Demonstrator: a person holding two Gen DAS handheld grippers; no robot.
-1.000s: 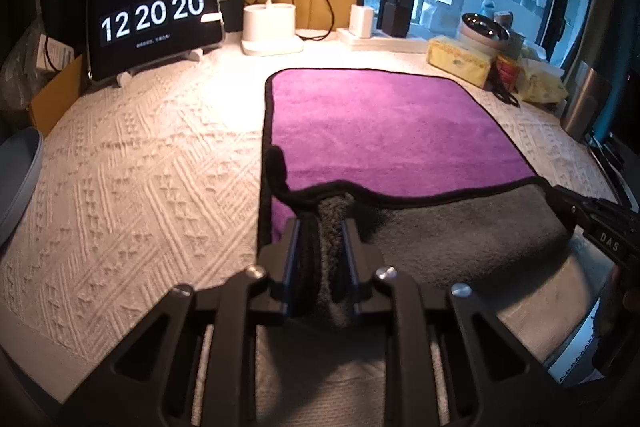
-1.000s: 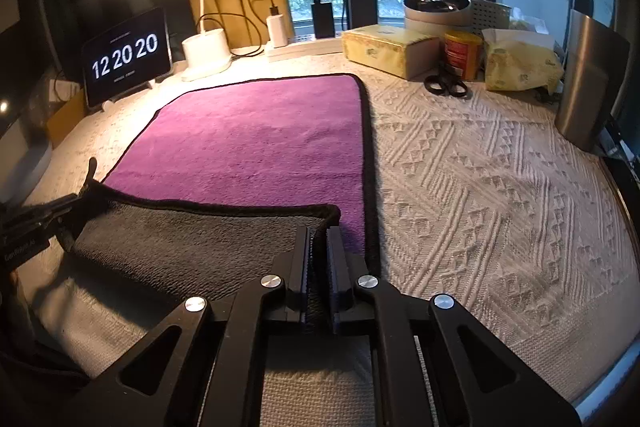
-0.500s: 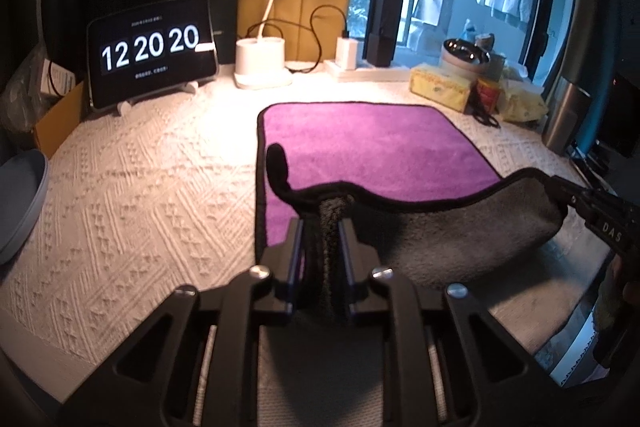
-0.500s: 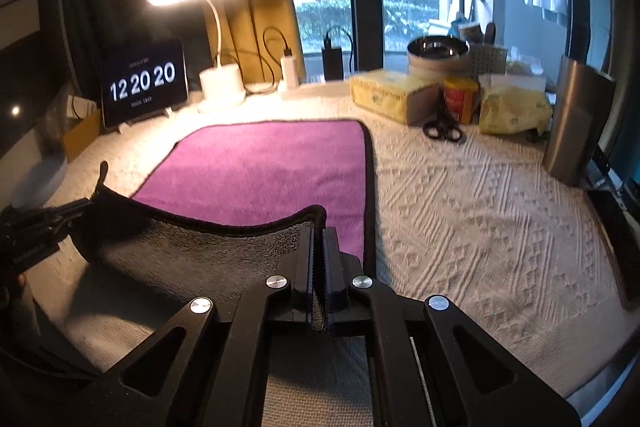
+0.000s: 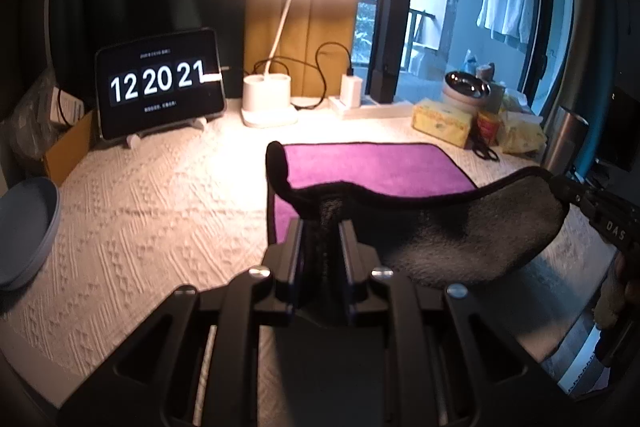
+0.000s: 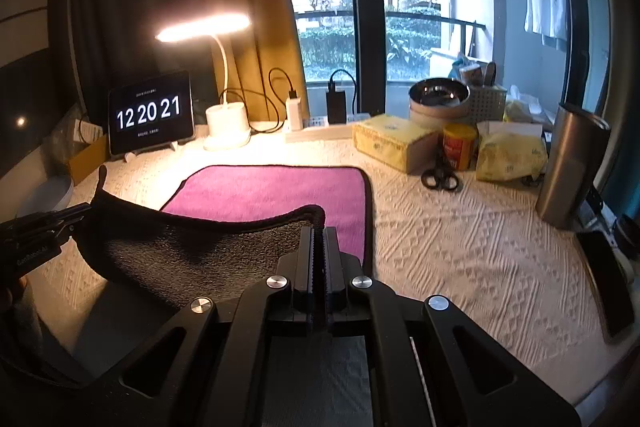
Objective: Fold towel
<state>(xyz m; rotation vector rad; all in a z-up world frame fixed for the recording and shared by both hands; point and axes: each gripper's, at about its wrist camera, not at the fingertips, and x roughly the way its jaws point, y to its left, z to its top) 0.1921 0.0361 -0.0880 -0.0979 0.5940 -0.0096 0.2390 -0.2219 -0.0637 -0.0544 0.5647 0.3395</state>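
The towel's (image 5: 372, 165) near edge was held lifted above the table (image 5: 160, 195), one corner pinched in the left gripper (image 5: 323, 227), the other clamped in the right gripper (image 6: 319, 237).

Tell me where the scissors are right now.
The scissors lie on the white cloth at the table's far right in the right wrist view, in front of the red can, between the two yellow tissue packs.
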